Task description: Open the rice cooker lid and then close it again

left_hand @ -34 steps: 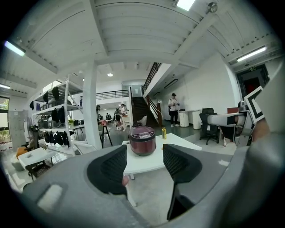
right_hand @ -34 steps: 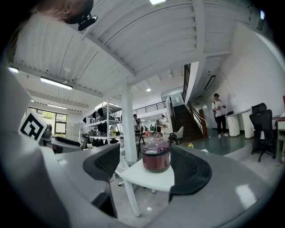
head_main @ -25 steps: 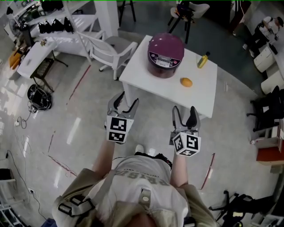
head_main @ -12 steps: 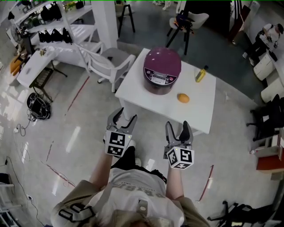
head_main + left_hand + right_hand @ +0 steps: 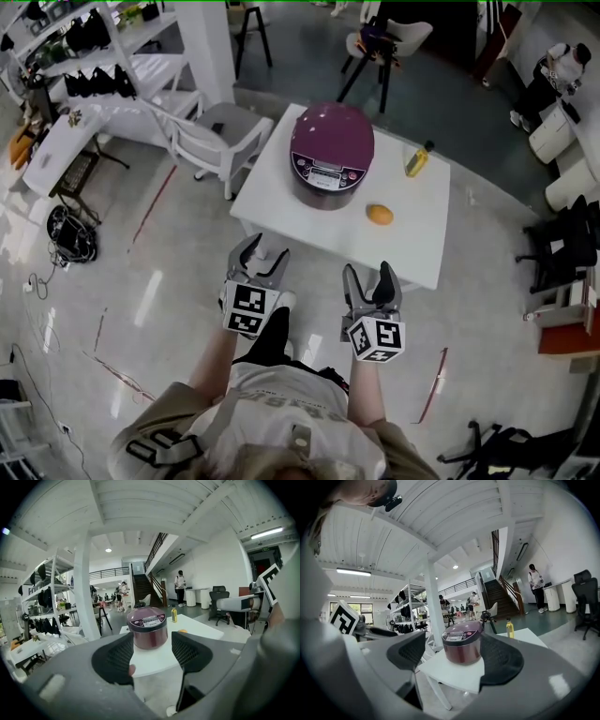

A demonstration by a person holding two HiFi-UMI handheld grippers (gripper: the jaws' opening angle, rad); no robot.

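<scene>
A purple rice cooker (image 5: 331, 155) with its lid down stands on the far left part of a white table (image 5: 412, 248). It also shows ahead in the left gripper view, rice cooker (image 5: 148, 627), and in the right gripper view, rice cooker (image 5: 462, 642). My left gripper (image 5: 260, 260) hangs open short of the table's near edge, nothing between its jaws. My right gripper (image 5: 369, 282) is open beside it, also empty and short of the table. Both point toward the cooker from a distance.
An orange fruit (image 5: 380, 215) and a yellow bottle (image 5: 416, 159) lie on the table right of the cooker. A white chair (image 5: 211, 141) stands left of the table. Shelves (image 5: 103, 56) and a cable coil (image 5: 72, 234) sit at the left. People stand far back.
Both grippers have come closer to the table and sunk a little. The cooker and table appear larger and nearer in the head view. The jaws stay as they were.
</scene>
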